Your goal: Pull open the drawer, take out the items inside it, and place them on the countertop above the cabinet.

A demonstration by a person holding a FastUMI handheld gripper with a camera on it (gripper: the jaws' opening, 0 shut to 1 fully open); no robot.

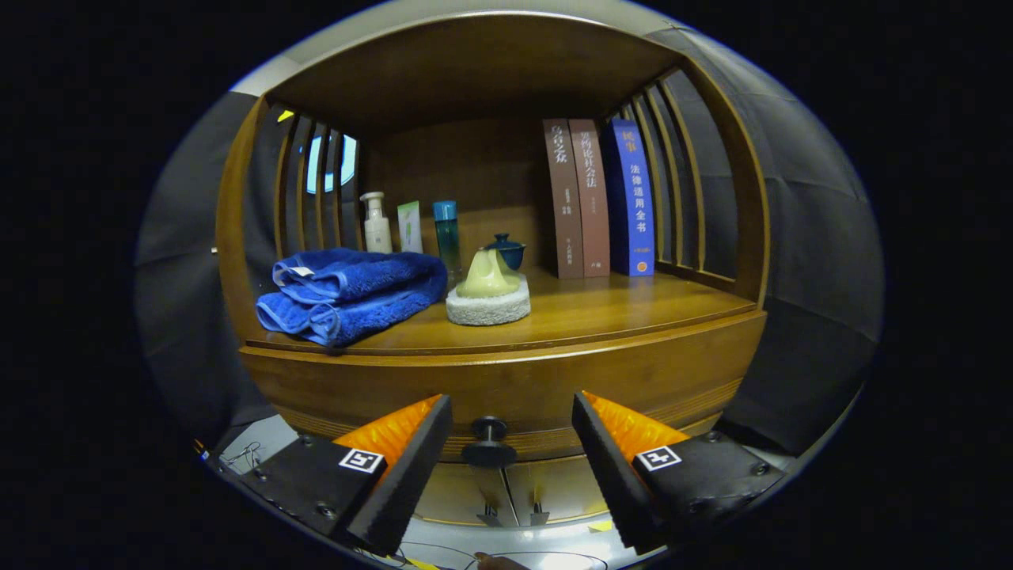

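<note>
A wooden cabinet has a shut drawer (633, 380) under its countertop (617, 313). The drawer's dark round knob (489, 443) sticks out from the front. My gripper (510, 443) is open, and the knob sits between its two fingers without either one touching it. What the drawer holds is hidden. On the countertop lie a folded blue towel (352, 293) and a white sponge pad with a pale green handle (488, 297).
At the back of the countertop stand a white pump bottle (377, 224), a small green pack (410, 226), a teal bottle (447, 237), a small dark blue lidded pot (506, 249) and three upright books (600, 198). Slatted wooden sides and a top board enclose the shelf.
</note>
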